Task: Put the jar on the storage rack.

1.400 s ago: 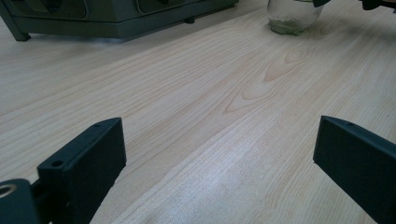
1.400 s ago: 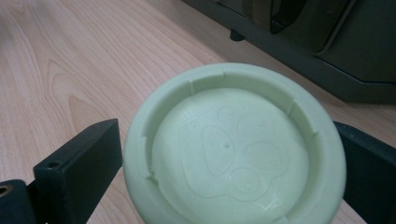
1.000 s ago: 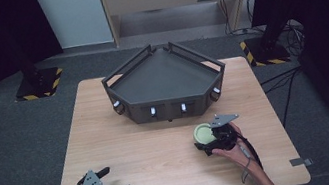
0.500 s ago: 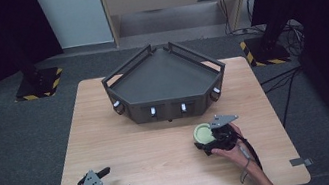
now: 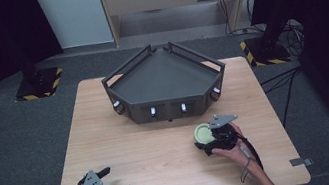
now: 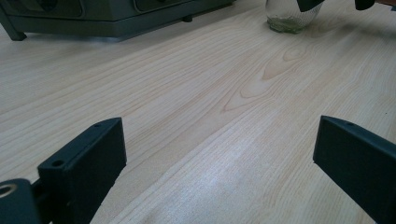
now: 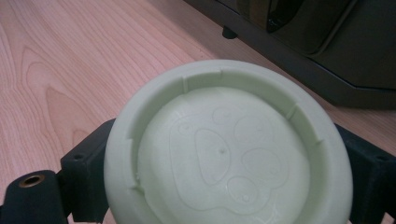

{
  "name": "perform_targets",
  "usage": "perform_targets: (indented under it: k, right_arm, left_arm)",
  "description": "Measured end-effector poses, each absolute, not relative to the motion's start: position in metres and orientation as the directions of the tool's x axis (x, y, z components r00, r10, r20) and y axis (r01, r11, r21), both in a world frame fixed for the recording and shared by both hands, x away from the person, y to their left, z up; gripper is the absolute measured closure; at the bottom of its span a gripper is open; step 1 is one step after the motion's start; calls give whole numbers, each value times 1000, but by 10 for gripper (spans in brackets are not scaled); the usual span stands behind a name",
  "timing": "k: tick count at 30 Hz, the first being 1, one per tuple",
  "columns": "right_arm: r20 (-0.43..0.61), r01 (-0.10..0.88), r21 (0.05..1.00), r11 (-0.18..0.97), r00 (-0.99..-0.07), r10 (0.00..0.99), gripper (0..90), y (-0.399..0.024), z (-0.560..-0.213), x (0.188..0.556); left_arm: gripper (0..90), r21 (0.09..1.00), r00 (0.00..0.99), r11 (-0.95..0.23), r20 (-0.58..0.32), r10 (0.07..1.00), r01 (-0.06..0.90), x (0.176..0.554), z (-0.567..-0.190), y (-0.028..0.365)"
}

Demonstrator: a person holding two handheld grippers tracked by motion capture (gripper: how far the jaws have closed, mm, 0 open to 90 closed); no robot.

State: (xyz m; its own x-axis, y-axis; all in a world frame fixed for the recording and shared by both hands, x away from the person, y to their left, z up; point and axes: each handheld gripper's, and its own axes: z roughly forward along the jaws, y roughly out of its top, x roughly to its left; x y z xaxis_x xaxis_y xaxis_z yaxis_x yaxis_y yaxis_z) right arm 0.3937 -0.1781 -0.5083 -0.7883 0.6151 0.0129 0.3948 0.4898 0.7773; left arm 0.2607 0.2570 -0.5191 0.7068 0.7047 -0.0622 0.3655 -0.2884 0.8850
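Note:
A glass jar with a pale green lid (image 5: 203,132) stands on the wooden table (image 5: 162,148), just in front of the right end of the dark tray. My right gripper (image 5: 207,139) is shut on the jar, with one jaw on each side under the lid. In the right gripper view the lid (image 7: 229,149) hides the glass, and the right gripper (image 7: 229,191) clasps it from both sides. My left gripper (image 5: 116,180) rests at the table's near left corner, open and holding nothing. In the left gripper view, the left gripper (image 6: 219,158) spans bare wood and the jar (image 6: 287,18) stands far off.
A dark grey wedge-shaped tray (image 5: 168,112) with a raised rail and small lit buttons on its front stands at the back middle of the table; its front wall (image 7: 327,42) rises close behind the jar. Bare wood lies between the two grippers.

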Motion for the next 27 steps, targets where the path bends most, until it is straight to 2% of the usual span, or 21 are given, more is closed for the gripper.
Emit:
perform_targets:
  k: [27]
  right_arm:
    - [-13, 328, 771, 546, -849, 528, 111, -156, -479, 395]
  left_arm:
    - [14, 880, 713, -299, -61, 698, 368, 261, -520, 255]
